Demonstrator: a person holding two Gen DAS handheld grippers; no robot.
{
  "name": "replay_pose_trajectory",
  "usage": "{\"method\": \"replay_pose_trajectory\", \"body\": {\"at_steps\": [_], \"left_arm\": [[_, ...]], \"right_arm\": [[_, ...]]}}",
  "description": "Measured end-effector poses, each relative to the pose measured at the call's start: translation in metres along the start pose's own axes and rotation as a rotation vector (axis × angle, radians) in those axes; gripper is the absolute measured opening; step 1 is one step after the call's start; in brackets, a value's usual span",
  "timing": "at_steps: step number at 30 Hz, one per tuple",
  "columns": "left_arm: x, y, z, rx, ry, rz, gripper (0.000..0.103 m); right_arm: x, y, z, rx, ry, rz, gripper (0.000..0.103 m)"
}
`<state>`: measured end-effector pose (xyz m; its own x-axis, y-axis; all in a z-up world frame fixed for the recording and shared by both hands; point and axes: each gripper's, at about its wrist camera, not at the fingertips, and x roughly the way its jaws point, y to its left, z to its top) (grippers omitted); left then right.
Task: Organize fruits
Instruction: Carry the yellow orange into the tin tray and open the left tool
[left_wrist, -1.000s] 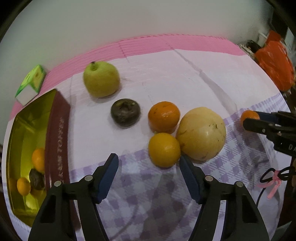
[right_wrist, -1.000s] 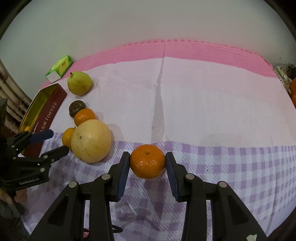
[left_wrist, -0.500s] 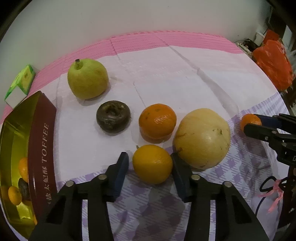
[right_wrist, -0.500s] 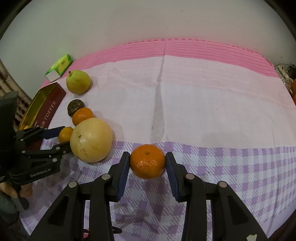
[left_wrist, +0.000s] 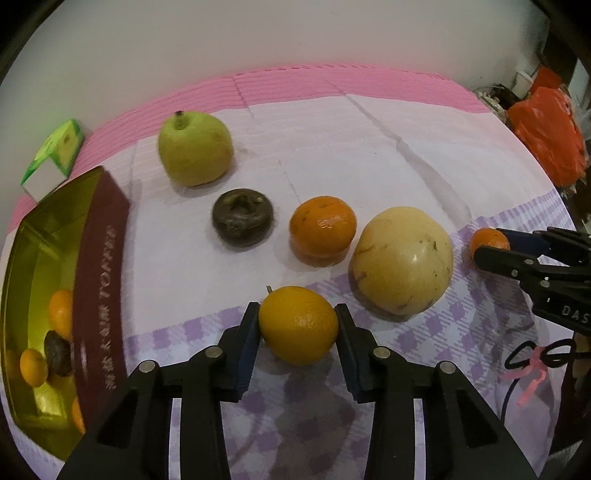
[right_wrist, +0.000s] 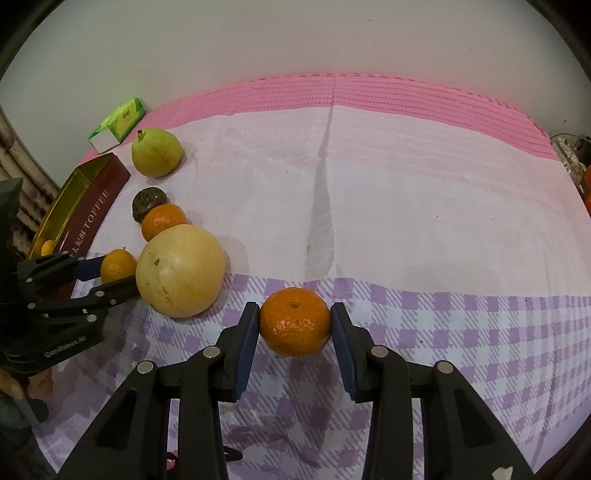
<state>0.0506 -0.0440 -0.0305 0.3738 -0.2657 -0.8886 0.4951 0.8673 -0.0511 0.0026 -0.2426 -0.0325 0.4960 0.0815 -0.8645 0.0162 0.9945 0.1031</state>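
Note:
My left gripper (left_wrist: 297, 311) points down at the table, its jaws closing on a yellow orange (left_wrist: 299, 332), with both blue pads touching its sides. My right gripper (right_wrist: 295, 310) is shut on an orange mandarin (right_wrist: 294, 325) resting on the checked cloth. Beyond the yellow orange lie a large pale melon (left_wrist: 402, 260), another mandarin (left_wrist: 323, 229), a dark wrinkled fruit (left_wrist: 242, 216) and a green pear (left_wrist: 195, 149). At the left stands an open gold toffee tin (left_wrist: 99, 266) holding several small oranges and a dark fruit.
A green and white carton (left_wrist: 55, 155) lies behind the tin by the wall. An orange plastic bag (left_wrist: 550, 140) sits past the table's right edge. A pink ribbon and black cord (left_wrist: 532, 373) hang below the right gripper. The melon almost touches the yellow orange.
My left gripper moved forward around the yellow orange and its jaws came together on it. The right gripper stayed still, holding its mandarin.

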Motion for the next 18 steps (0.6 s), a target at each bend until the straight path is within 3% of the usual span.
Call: {"method": "replay_pose_trajectory", "body": {"at_steps": [9,18], "left_arm": [[-0.022,0.016,-0.006,-0.084,-0.016,0.03,0.04],[-0.061,0.047,0.0,-0.172,-0.101,0.07,0.04]], "right_arm": [[0.005,0.006,-0.001,-0.033,0.006,-0.025,0.037],[0.004,0.007,-0.001,-0.038,0.005,-0.028,0.037]]}}
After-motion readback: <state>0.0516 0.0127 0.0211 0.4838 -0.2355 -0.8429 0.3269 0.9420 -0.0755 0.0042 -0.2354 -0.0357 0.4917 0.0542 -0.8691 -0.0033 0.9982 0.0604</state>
